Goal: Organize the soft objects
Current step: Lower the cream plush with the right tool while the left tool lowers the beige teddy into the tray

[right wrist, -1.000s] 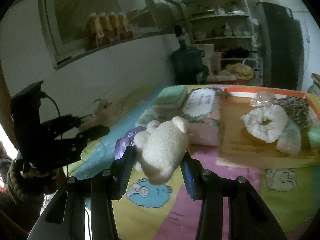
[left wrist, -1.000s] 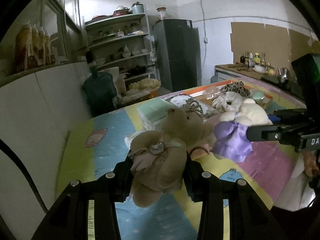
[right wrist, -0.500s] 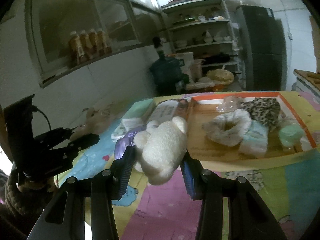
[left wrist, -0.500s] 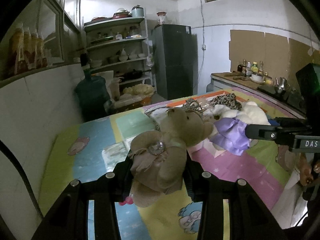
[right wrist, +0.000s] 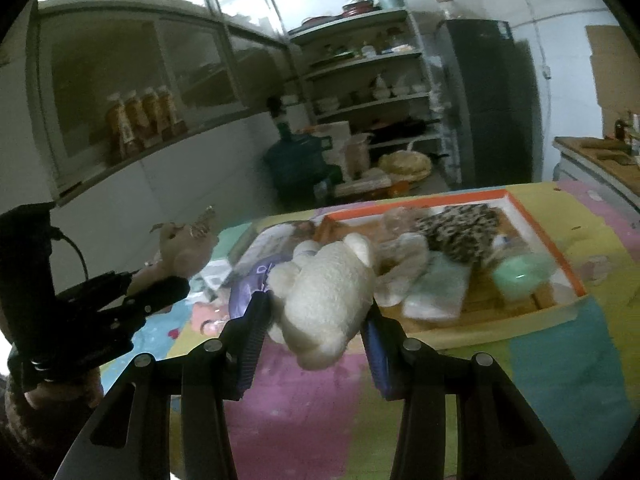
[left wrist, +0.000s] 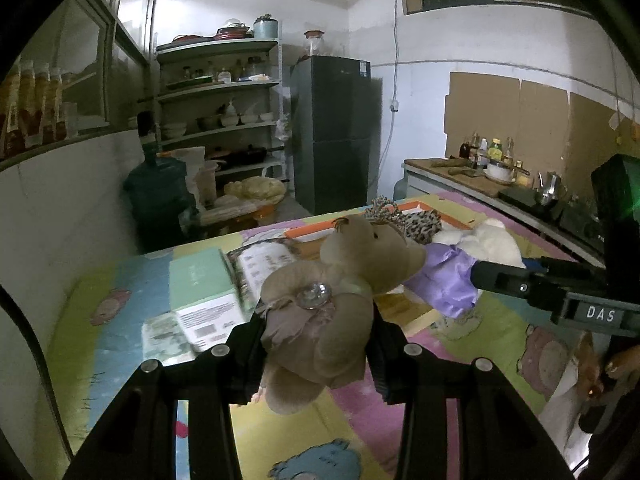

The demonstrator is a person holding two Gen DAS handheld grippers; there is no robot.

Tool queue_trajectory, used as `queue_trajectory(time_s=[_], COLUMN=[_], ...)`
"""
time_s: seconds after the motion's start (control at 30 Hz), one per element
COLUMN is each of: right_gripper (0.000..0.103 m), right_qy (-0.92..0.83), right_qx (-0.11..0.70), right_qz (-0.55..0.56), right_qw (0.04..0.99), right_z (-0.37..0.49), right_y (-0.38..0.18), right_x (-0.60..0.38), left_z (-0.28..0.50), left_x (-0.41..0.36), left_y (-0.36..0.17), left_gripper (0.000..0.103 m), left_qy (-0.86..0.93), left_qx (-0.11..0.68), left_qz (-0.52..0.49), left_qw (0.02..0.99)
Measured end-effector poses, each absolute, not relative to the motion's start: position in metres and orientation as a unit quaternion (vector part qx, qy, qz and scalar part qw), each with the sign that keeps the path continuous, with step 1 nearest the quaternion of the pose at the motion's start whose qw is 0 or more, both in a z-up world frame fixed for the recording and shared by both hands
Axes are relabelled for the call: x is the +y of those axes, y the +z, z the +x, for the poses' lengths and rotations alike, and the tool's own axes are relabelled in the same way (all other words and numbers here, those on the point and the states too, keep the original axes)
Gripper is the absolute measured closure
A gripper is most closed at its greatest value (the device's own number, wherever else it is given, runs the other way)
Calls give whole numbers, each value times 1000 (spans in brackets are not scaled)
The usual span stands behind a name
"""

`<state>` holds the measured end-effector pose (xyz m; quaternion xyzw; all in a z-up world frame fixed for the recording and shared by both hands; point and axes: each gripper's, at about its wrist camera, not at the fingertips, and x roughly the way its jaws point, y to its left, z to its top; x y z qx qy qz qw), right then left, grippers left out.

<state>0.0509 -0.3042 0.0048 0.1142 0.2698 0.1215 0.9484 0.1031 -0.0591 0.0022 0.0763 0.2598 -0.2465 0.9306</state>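
Observation:
My left gripper [left wrist: 316,344] is shut on a tan teddy bear [left wrist: 332,304] in a beige dress with a jewel, held above the colourful table mat. My right gripper [right wrist: 312,320] is shut on a white plush bear [right wrist: 324,292] with a purple satin cloth [right wrist: 244,292] hanging behind it. The white bear also shows at the right of the left wrist view [left wrist: 492,240], with its purple cloth [left wrist: 448,276]. The tan bear shows at the left of the right wrist view [right wrist: 184,248]. An orange-rimmed tray [right wrist: 552,248] beyond holds a leopard-print scrunchie [right wrist: 460,228], a white scrunchie [right wrist: 404,256] and a pale green item [right wrist: 516,276].
A mint green box [left wrist: 200,284] and a printed box [left wrist: 264,260] lie on the mat [left wrist: 500,336] left of the tray. A water jug [left wrist: 160,196], shelves [left wrist: 220,120] and a dark fridge [left wrist: 336,136] stand beyond the table. A counter with bottles [left wrist: 488,160] runs on the right.
Both grippers have risen and moved back from the tray while holding their bears. More of the mat and the whole tray have come into view.

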Motion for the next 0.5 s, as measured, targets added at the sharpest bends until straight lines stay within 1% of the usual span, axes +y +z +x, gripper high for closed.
queue_trajectory(time_s=[0.5], right_gripper=[57], right_qy=[84], right_qx=[256], right_qz=[130], right_qw=[954], right_z=[54], right_y=[7], right_x=[-353], left_z=[119], left_x=[-109], left_y=[7], left_gripper=[60], left_qy=[-232], left_qx=[265], left_qz=[61], left_qw=[934])
